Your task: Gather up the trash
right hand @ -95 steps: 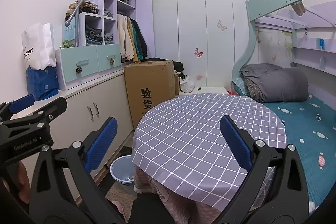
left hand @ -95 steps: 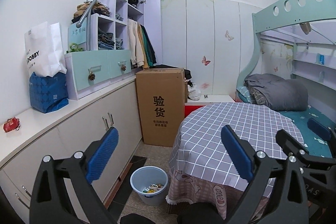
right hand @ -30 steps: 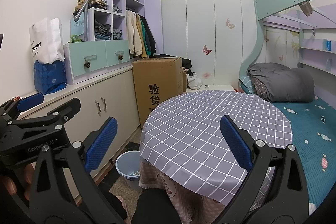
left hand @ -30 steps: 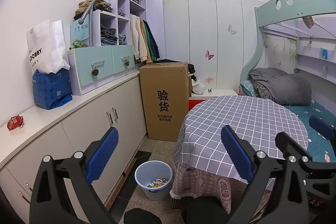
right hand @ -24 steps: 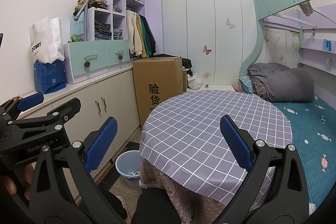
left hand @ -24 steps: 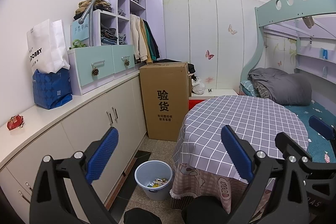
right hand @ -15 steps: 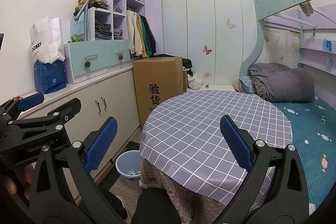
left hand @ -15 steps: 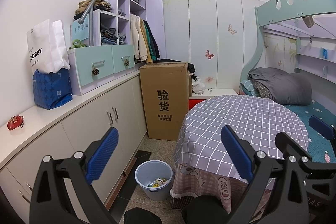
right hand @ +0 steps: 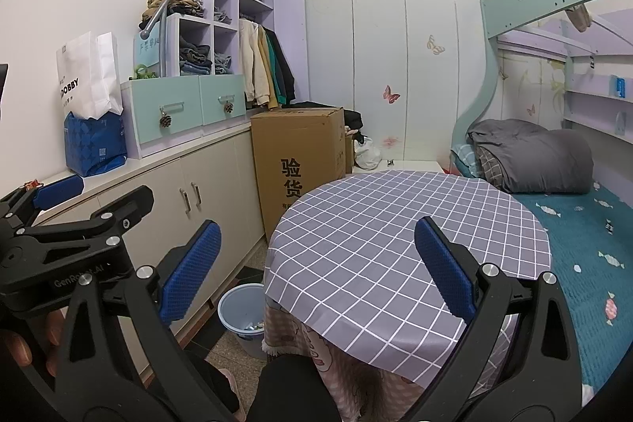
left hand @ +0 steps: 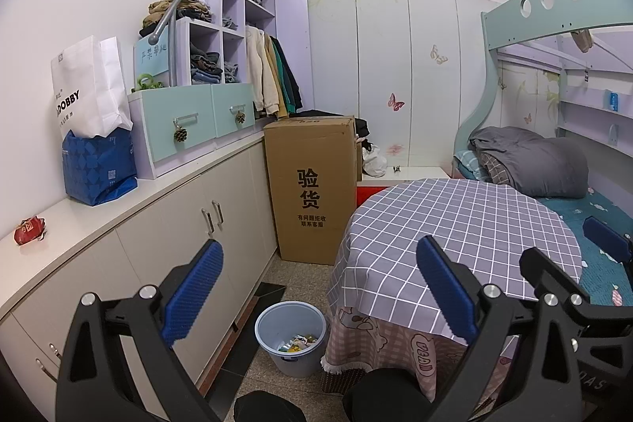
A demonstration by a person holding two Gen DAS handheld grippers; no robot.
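Note:
A pale blue bin (left hand: 290,335) stands on the floor between the cabinets and the round table, with several scraps of trash inside; the right wrist view shows the bin (right hand: 239,311) partly behind the tablecloth. A small red wrapper (left hand: 28,230) lies on the white counter at far left. My left gripper (left hand: 316,287) is open and holds nothing, well above the bin. My right gripper (right hand: 316,271) is open and holds nothing, over the near edge of the checked tablecloth (right hand: 395,224). The left gripper's body (right hand: 59,248) shows at left in the right wrist view.
White cabinets (left hand: 178,236) run along the left wall, bearing a blue bag (left hand: 99,165) and a white paper bag (left hand: 89,86). A tall cardboard box (left hand: 312,188) stands past the bin. A bunk bed with a grey duvet (left hand: 530,161) fills the right side.
Over three seconds both grippers have drawn back slightly from the table, so the bin shows further into view. In the last second nothing has visibly moved.

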